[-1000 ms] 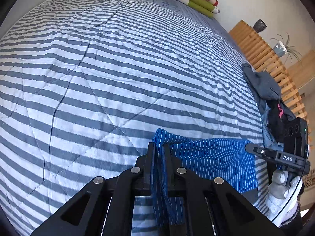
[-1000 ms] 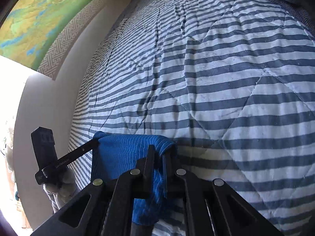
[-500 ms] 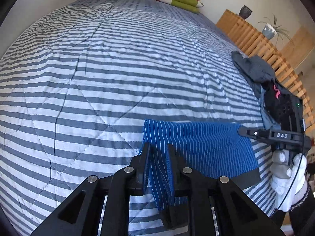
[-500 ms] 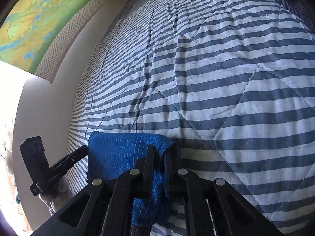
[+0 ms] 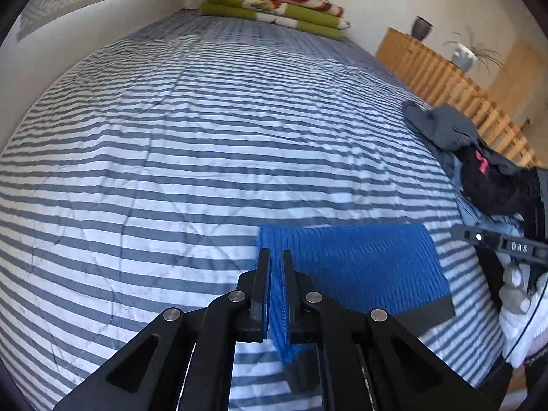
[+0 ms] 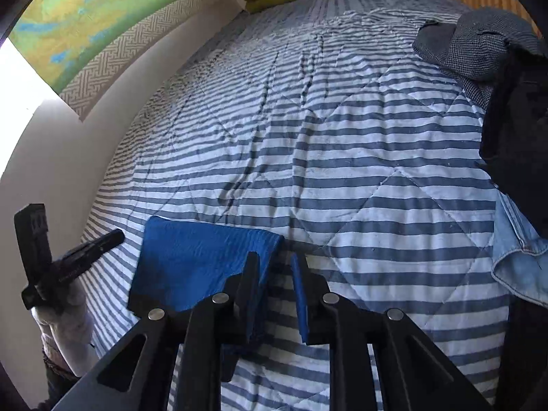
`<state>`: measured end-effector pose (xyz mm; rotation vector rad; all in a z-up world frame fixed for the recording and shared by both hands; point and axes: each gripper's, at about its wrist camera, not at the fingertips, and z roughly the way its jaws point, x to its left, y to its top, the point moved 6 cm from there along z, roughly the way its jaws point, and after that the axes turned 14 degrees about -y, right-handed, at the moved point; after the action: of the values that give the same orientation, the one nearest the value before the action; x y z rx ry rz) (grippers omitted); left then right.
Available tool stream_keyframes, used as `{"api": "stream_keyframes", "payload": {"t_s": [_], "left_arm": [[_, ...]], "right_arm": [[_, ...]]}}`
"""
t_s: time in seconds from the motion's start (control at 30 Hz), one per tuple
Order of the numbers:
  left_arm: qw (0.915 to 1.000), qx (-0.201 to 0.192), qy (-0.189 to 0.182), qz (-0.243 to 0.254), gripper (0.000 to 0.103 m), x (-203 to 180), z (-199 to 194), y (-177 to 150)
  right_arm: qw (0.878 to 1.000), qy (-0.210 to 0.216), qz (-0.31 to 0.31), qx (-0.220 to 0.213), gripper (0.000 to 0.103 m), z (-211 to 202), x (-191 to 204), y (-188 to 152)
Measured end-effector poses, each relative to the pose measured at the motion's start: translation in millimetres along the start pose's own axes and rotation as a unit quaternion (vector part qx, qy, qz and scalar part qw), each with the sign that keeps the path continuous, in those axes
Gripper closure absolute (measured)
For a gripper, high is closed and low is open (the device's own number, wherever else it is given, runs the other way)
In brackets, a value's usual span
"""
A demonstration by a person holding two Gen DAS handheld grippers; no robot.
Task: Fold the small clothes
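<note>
A blue ribbed cloth [image 5: 359,263] lies folded flat on the striped bedspread [image 5: 205,157], with a dark band along its near edge. My left gripper [image 5: 275,263] is shut on the cloth's left corner, and blue fabric hangs down between the fingers. In the right wrist view the same cloth [image 6: 198,260] lies to the left. My right gripper [image 6: 274,267] stands open at its right corner, with bedspread visible in the gap. The fabric still touches the left finger [image 6: 251,284]. White-gloved hands [image 5: 517,294] [image 6: 65,318] hold the grippers.
A pile of clothes sits on the bed's right side: a grey garment [image 5: 445,126], a black one [image 5: 493,185] and light denim [image 6: 517,260]. Folded green blankets [image 5: 274,3] lie at the bed's head. A wooden slatted frame [image 5: 445,78] runs along the right, a wall [image 6: 68,157] along the left.
Both grippers tipped up and brought the cloth down flatter on the bed. The right gripper's fingers, shut on the cloth before, have come apart. The left stays shut on it.
</note>
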<state>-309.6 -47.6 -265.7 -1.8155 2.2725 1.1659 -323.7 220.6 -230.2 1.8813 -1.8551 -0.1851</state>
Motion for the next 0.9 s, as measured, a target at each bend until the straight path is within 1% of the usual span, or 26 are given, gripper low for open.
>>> {"api": "stream_keyframes", "payload": {"t_s": [0.1,0.13,0.17,0.2,0.23,0.27,0.3,0.33,0.37,0.4,0.43,0.5,0.57,0.67,0.77,0.9], "left_arm": [[0.9978,0.047,-0.044,0.018,0.098,-23,16,-21],[0.9966,0.065,-0.046,0.021,0.098,-25,24,-30],[0.9957,0.082,-0.039,0.022,0.098,-23,33,-38],[0.9949,0.094,-0.031,0.020,0.098,-22,41,-49],[0.9940,0.105,-0.028,0.012,0.097,-18,48,-55],[0.9936,0.108,-0.033,0.003,0.097,-14,52,-57],[0.9939,0.103,-0.040,-0.001,0.096,-13,49,-56],[0.9950,0.092,-0.038,-0.001,0.095,-13,42,-51],[0.9967,0.074,-0.033,0.003,0.088,-12,33,-45],[0.9978,0.059,-0.031,0.002,0.078,-10,25,-39],[0.9986,0.043,-0.031,-0.007,0.073,-6,18,-33],[0.9987,0.022,-0.029,-0.035,0.052,6,11,-24],[0.9974,0.014,-0.021,-0.068,0.044,20,11,-22],[0.9958,0.027,-0.009,-0.087,0.044,32,18,-25],[0.9954,0.041,-0.013,-0.085,0.044,31,28,-30],[0.9960,0.054,-0.008,-0.072,0.044,31,40,-31]], "right_arm": [[0.999,0.032,-0.037,0.005,0.085,-7,28,-16],[0.998,0.032,-0.057,0.013,0.085,-2,44,-24],[0.996,0.025,-0.079,0.023,0.085,4,52,-33],[0.995,0.007,-0.097,0.032,0.085,12,54,-43],[0.993,-0.017,-0.110,0.047,0.085,23,52,-54],[0.990,-0.032,-0.119,0.062,0.085,32,48,-64],[0.990,-0.033,-0.122,0.068,0.083,36,44,-70],[0.990,-0.029,-0.121,0.067,0.082,32,42,-71],[0.991,-0.023,-0.117,0.064,0.080,27,40,-69],[0.992,-0.019,-0.108,0.057,0.077,21,36,-65],[0.994,-0.020,-0.098,0.046,0.074,15,32,-60],[0.996,-0.028,-0.082,0.029,0.058,8,24,-48],[0.996,-0.035,-0.071,0.026,0.056,10,18,-40],[0.997,-0.035,-0.060,0.036,0.054,23,15,-35],[0.998,-0.019,-0.040,0.051,0.053,34,10,-37],[0.999,-0.002,-0.018,0.051,0.051,42,9,-40]]}}
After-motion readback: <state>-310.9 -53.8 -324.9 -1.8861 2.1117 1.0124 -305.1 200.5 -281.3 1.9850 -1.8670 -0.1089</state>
